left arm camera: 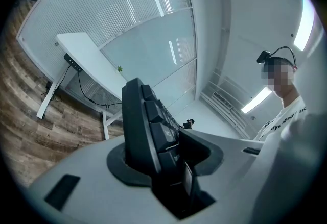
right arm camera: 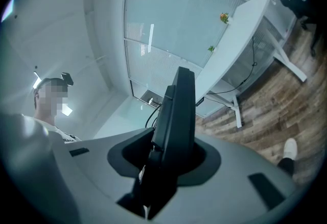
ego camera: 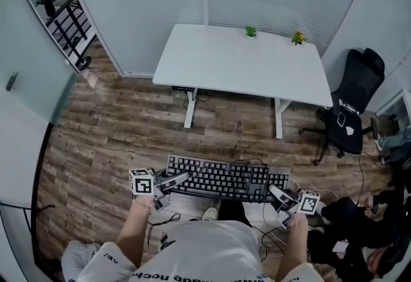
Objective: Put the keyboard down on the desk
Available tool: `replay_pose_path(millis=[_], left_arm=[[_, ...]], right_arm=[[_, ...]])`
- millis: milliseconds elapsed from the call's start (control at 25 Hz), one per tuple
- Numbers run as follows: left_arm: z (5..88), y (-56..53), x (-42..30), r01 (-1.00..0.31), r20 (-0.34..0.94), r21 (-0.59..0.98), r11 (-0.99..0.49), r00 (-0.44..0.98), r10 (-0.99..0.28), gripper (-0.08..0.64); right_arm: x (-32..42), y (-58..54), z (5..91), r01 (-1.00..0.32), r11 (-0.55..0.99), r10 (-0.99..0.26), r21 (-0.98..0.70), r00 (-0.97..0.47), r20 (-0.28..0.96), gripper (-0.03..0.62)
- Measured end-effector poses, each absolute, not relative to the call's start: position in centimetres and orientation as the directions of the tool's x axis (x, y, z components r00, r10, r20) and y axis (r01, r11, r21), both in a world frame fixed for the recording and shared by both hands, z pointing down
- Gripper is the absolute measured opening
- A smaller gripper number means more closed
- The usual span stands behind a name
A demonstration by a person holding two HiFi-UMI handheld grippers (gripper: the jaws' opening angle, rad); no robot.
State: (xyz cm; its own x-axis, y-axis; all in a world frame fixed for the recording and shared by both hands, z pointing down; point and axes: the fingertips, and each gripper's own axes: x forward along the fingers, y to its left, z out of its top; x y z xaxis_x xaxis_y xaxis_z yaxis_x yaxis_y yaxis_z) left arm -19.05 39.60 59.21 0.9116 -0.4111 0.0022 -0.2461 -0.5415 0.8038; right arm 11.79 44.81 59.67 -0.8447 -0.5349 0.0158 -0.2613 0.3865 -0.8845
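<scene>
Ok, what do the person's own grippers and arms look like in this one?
Both handheld grippers have smooth light grey bodies, dark in the recess around the jaws. The left claw and right claw are slim and grey. Each carries a white cube with black square markers, the left cube and the right cube. The person wears a white short-sleeved T-shirt with dark lettering.

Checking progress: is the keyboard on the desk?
No: the left gripper and right gripper hold the keyboard above the floor, off the desk.
</scene>
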Motion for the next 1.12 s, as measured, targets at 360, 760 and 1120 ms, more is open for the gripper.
replay_pose_path(millis=[360, 760, 1120], left_arm=[[59.4, 32.3, -16.5, -0.264, 0.030, 0.815, -0.516, 0.908, -0.417, 0.187], [58.6, 21.5, -9.9, -0.279, 0.052, 0.814, -0.510, 0.908, -0.415, 0.187], [58.4, 13.7, -4.1, -0.289, 0.056, 0.818, -0.498, 0.900, -0.432, 0.187]], right_arm=[[14.0, 37.3, 60.3, -0.249, 0.396, -0.524, -0.884, -0.852, 0.005, 0.146], [20.6, 26.7, 59.9, -0.244, 0.375, -0.533, -0.894, -0.846, 0.008, 0.146], [26.6, 18.3, 60.1, -0.248, 0.371, -0.524, -0.895, -0.852, 0.019, 0.147]])
